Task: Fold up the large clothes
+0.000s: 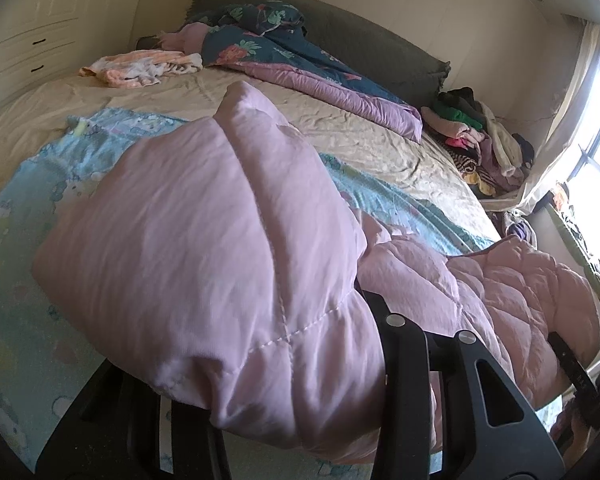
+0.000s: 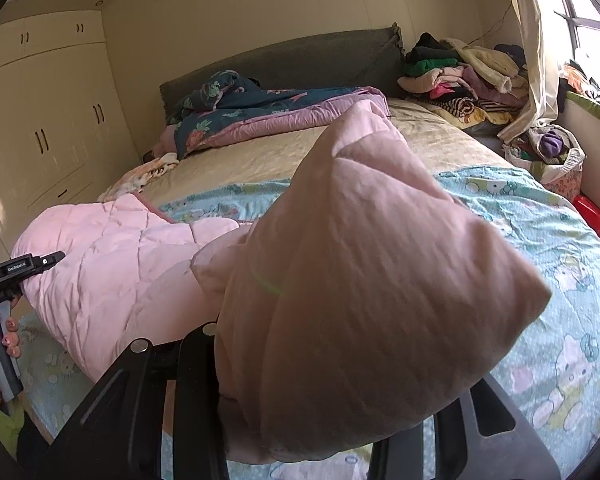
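A quilted garment (image 1: 220,216) hangs bunched above the near edge of the bed (image 1: 340,128). A rumpled duvet (image 1: 300,68) lies along the headboard edge — loose cloths (image 1: 140,66) toward its left corner, heaped clothes (image 1: 476,132) off the right corner.

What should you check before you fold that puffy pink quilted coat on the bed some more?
1. Left gripper holds puffy pink quilted coat: ok.
2. Right gripper holds it too: ok.
3. Coat lifted off the blue cartoon-print sheet: ok at both held ends.
4. Bare sheet ahead to lay it on: ok.
5. Fingers' tips visible: not ok, buried in fabric.
6. Coat edges lined up: cannot tell.
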A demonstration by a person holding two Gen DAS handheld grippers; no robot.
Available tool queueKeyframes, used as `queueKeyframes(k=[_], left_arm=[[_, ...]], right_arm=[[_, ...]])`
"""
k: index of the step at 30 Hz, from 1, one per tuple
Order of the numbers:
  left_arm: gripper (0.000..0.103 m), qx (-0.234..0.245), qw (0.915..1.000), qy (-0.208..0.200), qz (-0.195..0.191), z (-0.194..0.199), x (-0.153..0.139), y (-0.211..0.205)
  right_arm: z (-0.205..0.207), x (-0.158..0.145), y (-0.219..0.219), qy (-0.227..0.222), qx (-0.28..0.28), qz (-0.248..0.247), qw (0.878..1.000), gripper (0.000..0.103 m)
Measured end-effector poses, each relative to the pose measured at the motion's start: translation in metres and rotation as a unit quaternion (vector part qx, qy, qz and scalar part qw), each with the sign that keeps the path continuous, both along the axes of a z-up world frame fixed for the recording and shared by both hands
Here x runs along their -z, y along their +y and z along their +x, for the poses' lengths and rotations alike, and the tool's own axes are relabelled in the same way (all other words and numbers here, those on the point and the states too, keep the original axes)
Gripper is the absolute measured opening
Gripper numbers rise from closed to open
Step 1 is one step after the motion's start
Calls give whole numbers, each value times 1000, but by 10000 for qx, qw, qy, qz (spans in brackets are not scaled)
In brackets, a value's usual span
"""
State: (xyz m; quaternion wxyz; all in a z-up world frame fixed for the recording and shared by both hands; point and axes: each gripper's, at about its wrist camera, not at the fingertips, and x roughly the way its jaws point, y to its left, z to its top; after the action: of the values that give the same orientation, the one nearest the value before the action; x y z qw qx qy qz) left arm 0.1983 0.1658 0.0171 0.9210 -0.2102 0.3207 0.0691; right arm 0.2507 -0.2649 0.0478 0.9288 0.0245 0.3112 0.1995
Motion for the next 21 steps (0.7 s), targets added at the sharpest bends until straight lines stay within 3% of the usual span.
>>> queueKeyframes(k=[14, 21], left_arm=[[34, 47, 9998, -32, -190, -43, 15, 5], [39, -42, 9994, 171, -306, -56, 42, 10]], right_arm=[[-42, 9, -4, 82, 107, 99, 9999, 34], [-46, 29, -15, 613, 459, 357, 9964, 39]])
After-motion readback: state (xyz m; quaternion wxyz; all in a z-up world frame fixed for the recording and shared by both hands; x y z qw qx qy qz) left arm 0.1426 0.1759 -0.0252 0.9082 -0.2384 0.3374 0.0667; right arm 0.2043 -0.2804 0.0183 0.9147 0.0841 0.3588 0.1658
